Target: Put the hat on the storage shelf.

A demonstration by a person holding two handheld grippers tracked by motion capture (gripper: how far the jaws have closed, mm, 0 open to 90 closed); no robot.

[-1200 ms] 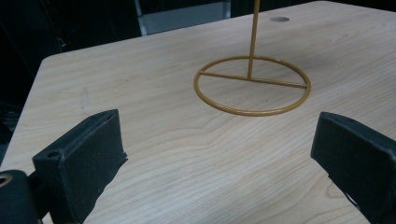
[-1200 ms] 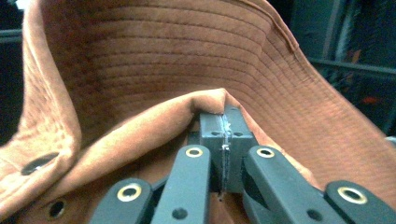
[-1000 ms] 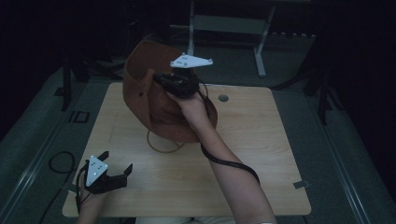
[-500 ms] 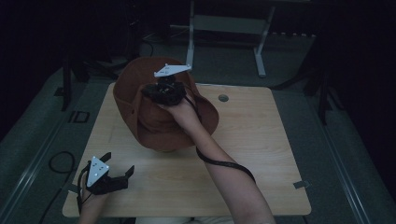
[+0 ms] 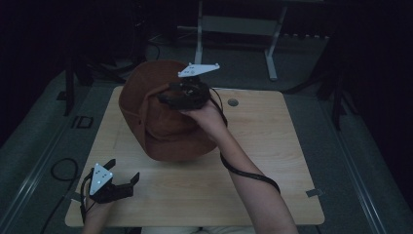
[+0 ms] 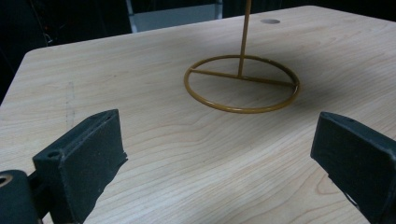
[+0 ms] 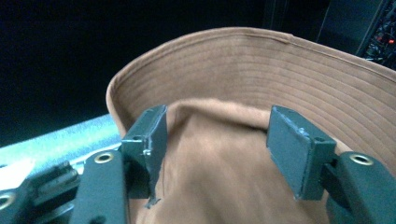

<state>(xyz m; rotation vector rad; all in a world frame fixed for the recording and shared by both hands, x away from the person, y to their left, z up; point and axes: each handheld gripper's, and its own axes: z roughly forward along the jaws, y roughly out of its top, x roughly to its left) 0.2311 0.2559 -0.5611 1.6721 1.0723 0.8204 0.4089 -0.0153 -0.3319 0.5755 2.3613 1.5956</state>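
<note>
A brown brimmed hat (image 5: 163, 124) sits at the back left of the wooden table (image 5: 272, 151), draped over a thin brass stand. The stand's ring base (image 6: 242, 108) and upright rod show in the left gripper view. My right gripper (image 5: 178, 95) is on top of the hat. Its jaws have just been opening, and in the right gripper view they (image 7: 217, 144) stand apart with the hat's crown (image 7: 219, 186) loose between them and the brim (image 7: 280, 60) curling up behind. My left gripper (image 5: 127, 176) rests open at the table's front left corner, jaws (image 6: 219, 154) bare, facing the stand.
A round cable hole (image 5: 233, 102) is set in the table behind the hat. A black cable trails from the right forearm across the table. Metal frame legs (image 5: 270, 44) stand on the floor beyond the far edge.
The hat has come down from a tilted, lifted pose to sit over the stand, hiding the ring base in the high view. The right gripper sank with it and opened. The left gripper stayed put.
</note>
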